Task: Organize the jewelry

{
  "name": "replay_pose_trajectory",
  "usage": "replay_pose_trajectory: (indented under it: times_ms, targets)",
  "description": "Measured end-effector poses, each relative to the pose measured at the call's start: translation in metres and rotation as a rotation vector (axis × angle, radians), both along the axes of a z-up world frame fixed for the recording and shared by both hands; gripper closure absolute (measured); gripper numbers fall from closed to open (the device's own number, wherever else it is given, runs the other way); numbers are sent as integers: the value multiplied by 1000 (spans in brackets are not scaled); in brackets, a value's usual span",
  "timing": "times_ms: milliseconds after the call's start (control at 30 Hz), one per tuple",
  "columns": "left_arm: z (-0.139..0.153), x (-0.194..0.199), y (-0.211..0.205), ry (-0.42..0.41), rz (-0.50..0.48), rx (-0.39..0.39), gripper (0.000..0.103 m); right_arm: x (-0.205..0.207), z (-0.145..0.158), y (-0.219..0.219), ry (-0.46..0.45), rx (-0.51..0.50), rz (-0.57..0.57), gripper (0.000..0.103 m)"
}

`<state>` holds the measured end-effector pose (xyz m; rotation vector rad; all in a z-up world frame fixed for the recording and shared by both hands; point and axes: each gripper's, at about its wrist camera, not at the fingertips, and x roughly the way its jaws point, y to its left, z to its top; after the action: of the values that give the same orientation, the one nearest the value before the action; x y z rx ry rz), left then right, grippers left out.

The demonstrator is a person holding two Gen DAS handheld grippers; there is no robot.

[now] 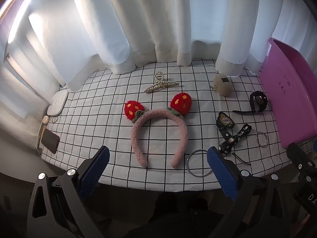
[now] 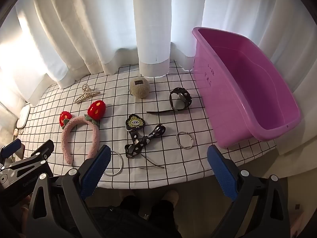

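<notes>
Both tools hang at the near edge of a table covered in a white cloth with a black grid. The left gripper has its blue pads spread wide with nothing between them, and the right gripper is parted just as wide and likewise empty.

The jewelry lies scattered on the cloth. A pink fuzzy headband with two red strawberry ears sits straight ahead of the left gripper, and a pearl claw clip rests beyond it, near the white curtains. A beige fluffy pom charm lies further right, then a black watch, lying close to the purple tub (its inside looks bare from the right wrist view). A black badge touches a black ribbon bow. A thin dark hairpin, probably metal, lies just near the bow. A large silver ring lies beside the headband's right end, and a smaller hoop rests between the bow and the tub.
</notes>
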<state>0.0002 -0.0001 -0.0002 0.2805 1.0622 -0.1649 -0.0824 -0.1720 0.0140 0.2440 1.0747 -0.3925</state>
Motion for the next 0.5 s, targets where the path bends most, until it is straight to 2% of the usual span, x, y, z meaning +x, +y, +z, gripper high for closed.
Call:
replay_pose_trajectory:
  times_ms: [500]
  targets:
    - [3, 0, 0, -5, -2, 0, 6, 0, 1, 0, -2, -1, 0, 10]
